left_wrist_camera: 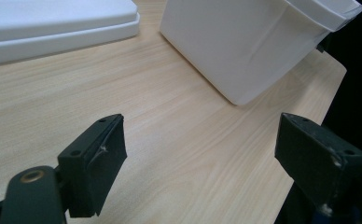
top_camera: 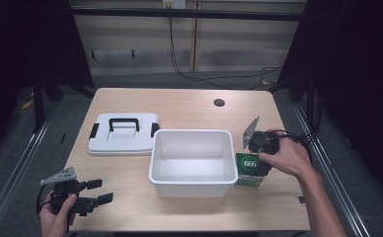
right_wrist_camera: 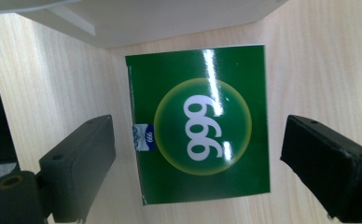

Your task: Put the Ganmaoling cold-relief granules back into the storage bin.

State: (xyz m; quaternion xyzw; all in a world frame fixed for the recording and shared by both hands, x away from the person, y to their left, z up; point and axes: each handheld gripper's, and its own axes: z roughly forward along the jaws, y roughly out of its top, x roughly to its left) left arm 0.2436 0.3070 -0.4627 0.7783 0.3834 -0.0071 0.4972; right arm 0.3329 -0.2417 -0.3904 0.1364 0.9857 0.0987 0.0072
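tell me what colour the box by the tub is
Green, with white digits in a yellow-ringed circle: the box shows best in the right gripper view.

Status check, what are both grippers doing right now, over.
Left gripper open, idle near table's front edge. Right gripper open, straddling green "999" box. White plastic bin beside box; white lid set aside.

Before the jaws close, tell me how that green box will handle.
The green box looks like thin card, so probably light and crushable. Its glossy face may slip. Lying flat on the table beside the white bin, it shouldn't roll.
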